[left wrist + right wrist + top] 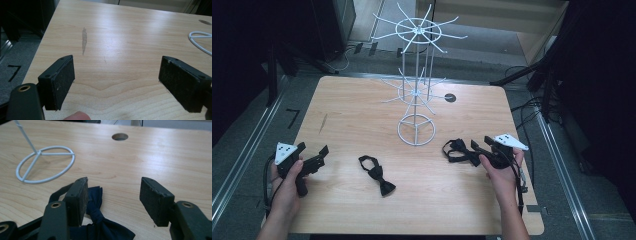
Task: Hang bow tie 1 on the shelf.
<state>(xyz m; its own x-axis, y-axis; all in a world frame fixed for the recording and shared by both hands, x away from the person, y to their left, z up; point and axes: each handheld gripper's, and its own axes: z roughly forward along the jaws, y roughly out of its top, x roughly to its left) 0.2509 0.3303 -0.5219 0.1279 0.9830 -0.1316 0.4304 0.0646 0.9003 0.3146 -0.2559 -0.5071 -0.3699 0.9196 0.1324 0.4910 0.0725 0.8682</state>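
A black bow tie lies flat on the wooden table, front of centre. A second, dark navy bow tie with its strap lies to the right, at the tips of my right gripper. In the right gripper view that gripper is open, and the navy bow tie lies under and beside its left jaw, not between the pads. My left gripper is held at the table's front left, open. Only bare wood shows between the jaws of the left gripper.
A white wire display stand with two tiers of spoke hooks rises from a ring base at mid-table; the ring base is left of my right jaws. A cable hole sits behind it. Dark equipment and cables surround the table.
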